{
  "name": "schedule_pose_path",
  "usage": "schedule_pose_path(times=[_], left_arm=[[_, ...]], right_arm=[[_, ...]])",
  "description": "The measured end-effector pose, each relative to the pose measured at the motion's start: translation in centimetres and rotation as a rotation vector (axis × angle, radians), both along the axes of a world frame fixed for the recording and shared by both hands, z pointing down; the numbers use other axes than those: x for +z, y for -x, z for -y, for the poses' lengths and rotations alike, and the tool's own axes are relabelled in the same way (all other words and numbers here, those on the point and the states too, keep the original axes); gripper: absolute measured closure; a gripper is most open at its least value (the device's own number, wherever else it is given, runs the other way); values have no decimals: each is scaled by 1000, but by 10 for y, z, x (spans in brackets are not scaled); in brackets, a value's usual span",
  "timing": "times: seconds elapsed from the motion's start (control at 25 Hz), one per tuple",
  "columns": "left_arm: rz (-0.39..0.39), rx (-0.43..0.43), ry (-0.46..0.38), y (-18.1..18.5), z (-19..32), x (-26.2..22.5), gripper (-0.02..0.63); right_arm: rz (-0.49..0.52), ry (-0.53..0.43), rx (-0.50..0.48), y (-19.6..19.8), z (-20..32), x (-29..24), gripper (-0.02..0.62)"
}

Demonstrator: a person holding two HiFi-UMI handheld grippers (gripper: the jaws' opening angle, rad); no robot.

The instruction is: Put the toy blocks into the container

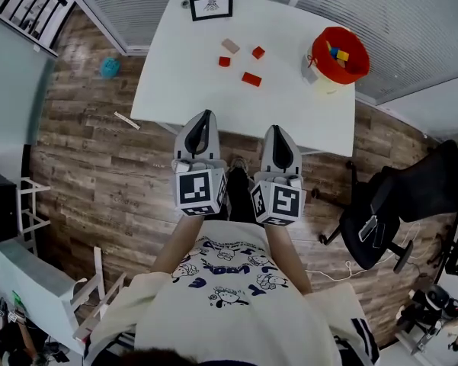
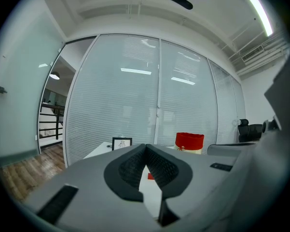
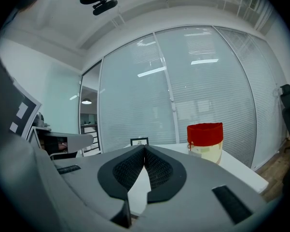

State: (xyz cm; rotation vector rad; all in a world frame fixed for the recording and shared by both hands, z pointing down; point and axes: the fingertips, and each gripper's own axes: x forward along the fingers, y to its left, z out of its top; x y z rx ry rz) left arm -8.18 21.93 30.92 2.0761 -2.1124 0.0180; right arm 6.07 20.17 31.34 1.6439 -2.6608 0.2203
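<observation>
Wooden planks cover the floor (image 1: 84, 166), and a white table (image 1: 183, 90) stands on it next to a glass wall (image 2: 135, 95) with closed blinds. A black office chair (image 1: 381, 212) is on the floor beyond the right edge of the table.

The left gripper (image 1: 206, 115) and the right gripper (image 1: 278, 130) are held side by side at the near edge of the table, and both point toward its far edge. Each one has its jaws pressed together at the tips and nothing is between them (each gripper's own view shows this clearly). The container (image 1: 340, 54) stands at the far right corner of the table, well apart from both grippers and to the right of them. In the right gripper view it appears a little to the right of the closed jaws (image 3: 205, 134).

The container is round and open at the top, red in the upper part and cream-coloured below. Some small blue and yellow pieces (image 1: 339, 54) lie inside it. On the table top, between the grippers and the far edge, one tan block (image 1: 230, 46) and three red blocks (image 1: 258, 52) (image 1: 225, 62) (image 1: 251, 79) lie apart from each other. A black picture frame (image 1: 211, 6) stands upright at the far edge.
</observation>
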Motion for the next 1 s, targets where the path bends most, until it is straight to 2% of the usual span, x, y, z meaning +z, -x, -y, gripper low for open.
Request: schedule_pose_path(times=[1.0], left_arm=[[12,-67,34,-1,105,3,575]], right_arm=[[28,40,-73,2,120,6,598]])
